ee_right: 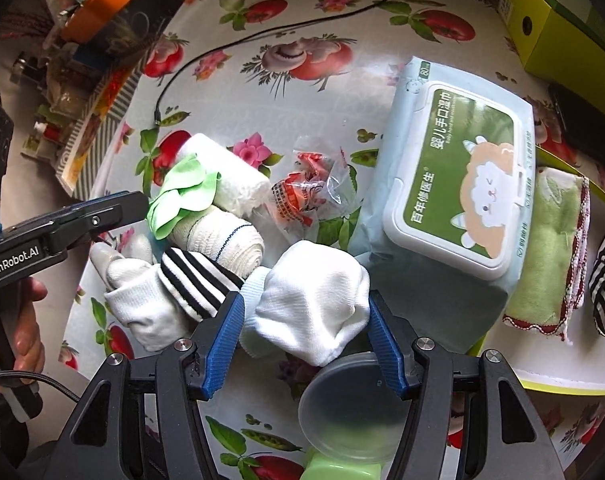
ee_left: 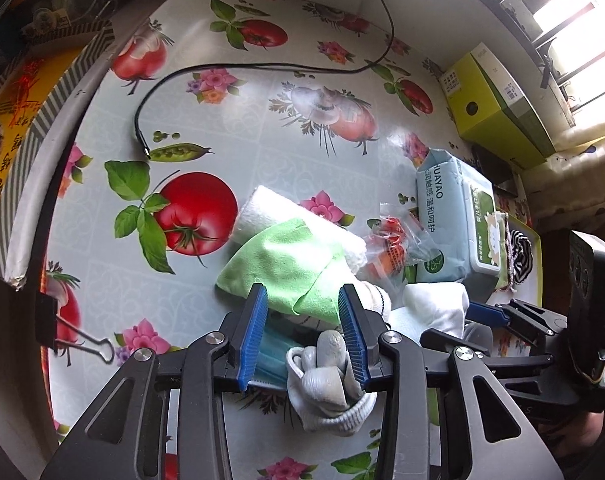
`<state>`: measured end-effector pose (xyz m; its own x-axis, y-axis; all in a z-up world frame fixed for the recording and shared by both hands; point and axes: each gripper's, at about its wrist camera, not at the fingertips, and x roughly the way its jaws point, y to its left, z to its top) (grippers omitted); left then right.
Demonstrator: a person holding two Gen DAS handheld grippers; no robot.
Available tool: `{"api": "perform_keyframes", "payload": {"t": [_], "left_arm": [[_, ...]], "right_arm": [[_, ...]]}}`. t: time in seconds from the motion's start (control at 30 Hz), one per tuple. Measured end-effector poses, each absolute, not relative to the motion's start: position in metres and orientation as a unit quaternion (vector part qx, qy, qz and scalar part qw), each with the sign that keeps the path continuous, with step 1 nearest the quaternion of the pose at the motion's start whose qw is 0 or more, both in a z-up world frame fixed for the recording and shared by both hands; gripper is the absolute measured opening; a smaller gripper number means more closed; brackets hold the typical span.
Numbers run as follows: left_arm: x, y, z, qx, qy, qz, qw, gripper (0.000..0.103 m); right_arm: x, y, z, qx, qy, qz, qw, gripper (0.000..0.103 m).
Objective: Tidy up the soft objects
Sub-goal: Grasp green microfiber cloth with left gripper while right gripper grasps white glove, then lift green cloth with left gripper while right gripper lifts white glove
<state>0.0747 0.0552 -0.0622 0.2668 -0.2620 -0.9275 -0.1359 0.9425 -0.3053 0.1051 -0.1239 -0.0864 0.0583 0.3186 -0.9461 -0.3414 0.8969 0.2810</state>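
Through the left wrist camera my left gripper (ee_left: 302, 334) points steeply down with its blue pads (ee_left: 254, 332) spread wide, nothing pinched; a grey-toed white sock (ee_left: 330, 380) and a teal face mask (ee_left: 276, 354) lie in the gap, and the green microfibre cloth (ee_left: 286, 268) sits just past the tips, draped over a rolled white towel (ee_left: 262, 208). I judge the jaws are held wide to straddle this heap. To the left the flowered tablecloth (ee_left: 222, 100) is bare apart from a black cable (ee_left: 262, 68), so there is room that way; the table edge with its binder clip (ee_left: 82, 344) is near. Through the right wrist camera my right gripper (ee_right: 304, 322) stands apart around a bunched white sock (ee_right: 314, 304), the right pad at its side, though I cannot tell if it presses. A striped sock (ee_right: 198, 284) lies just left, a clear plastic lid (ee_right: 350, 404) beneath the jaws, and the baby wipes pack (ee_right: 454, 184) crowds the right, against a green towel (ee_right: 550, 256) on the yellow-green tray (ee_right: 562, 388). The soft things remain clustered mid-table.
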Motion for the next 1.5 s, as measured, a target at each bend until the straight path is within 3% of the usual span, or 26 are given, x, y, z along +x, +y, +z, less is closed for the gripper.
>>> {"api": "perform_keyframes", "payload": {"t": [0.1,0.17,0.23,0.37,0.53,0.7,0.8,1.5], "left_arm": [[0.079,0.055,-0.070,-0.164,0.610,-0.041,0.774,0.039],[0.081,0.053,-0.076,-0.165,0.617,-0.045,0.768,0.039],[0.082,0.051,-0.079,-0.165,0.621,-0.047,0.765,0.039],[0.084,0.050,-0.089,-0.169,0.628,-0.037,0.759,0.039],[0.088,0.055,-0.089,-0.189,0.618,-0.034,0.762,0.039],[0.088,0.062,-0.082,-0.197,0.604,-0.031,0.772,0.017],[0.086,0.066,-0.076,-0.200,0.595,-0.028,0.778,0.011],[0.056,0.039,-0.001,-0.173,0.544,-0.038,0.820,0.009]], "right_arm": [[0.107,-0.119,-0.088,-0.015,0.649,0.227,0.726,0.061],[0.107,-0.116,-0.088,-0.024,0.646,0.230,0.727,0.043],[0.106,-0.114,-0.088,-0.031,0.645,0.233,0.727,0.033],[0.104,-0.110,-0.087,-0.042,0.640,0.240,0.729,0.027],[0.103,-0.107,-0.083,-0.047,0.633,0.247,0.733,0.024],[0.102,-0.107,-0.076,-0.047,0.624,0.251,0.739,0.023],[0.101,-0.109,-0.070,-0.044,0.618,0.253,0.743,0.023],[0.073,-0.141,0.003,0.000,0.545,0.260,0.797,0.022]]}}
